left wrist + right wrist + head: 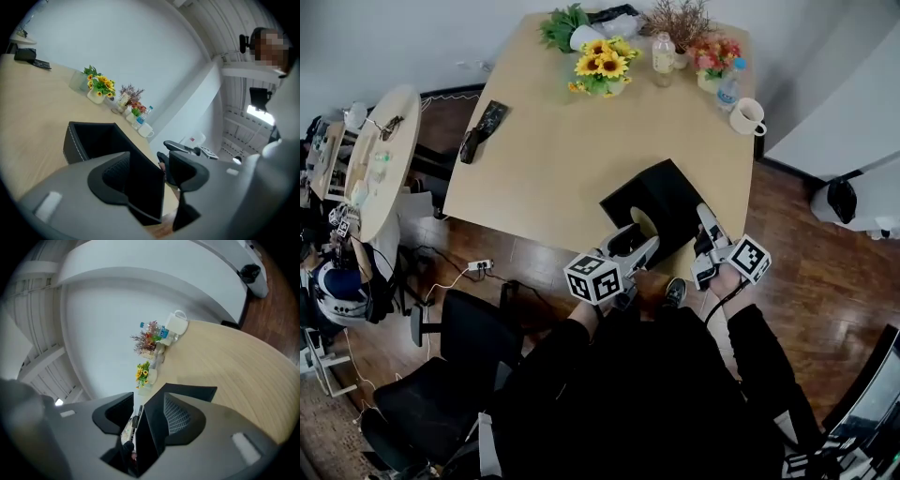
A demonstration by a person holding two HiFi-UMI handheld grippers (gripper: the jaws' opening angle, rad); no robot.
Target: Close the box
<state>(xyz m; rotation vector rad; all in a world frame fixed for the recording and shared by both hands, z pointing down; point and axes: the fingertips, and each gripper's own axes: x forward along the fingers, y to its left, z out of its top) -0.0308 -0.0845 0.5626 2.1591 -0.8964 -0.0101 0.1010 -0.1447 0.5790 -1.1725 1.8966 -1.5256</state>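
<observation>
Far left of the left gripper (pixel 150 169): a round side table (pixel 389 150) with clutter on it. A black office chair (pixel 455 361) sits behind and left of the tool, and a power strip (pixel 480 265) lies on the wood floor.

Jaws of the left gripper are spread, with one wall of the black box (pixel 664 195) standing between them. The wall lies against the left-hand pad and a thin gap shows at the other pad, so no pinch.

The box sits at the near edge of the tan table (pixel 544 159), right at the tips of both tools and between them, top open.

Ahead of the tools, across the table: sunflowers (pixel 602 64), a bottle (pixel 663 52), a pot of red flowers (pixel 717 52).

Right gripper (pixel 143 411): jaws wide apart, a black panel of the box between them, close to the right-hand pad with a gap on the other side, nothing clamped.

White mug (pixel 747 116) ahead and right of the right gripper, by the table's right edge. The person's dark sleeves run back behind both tools.
</observation>
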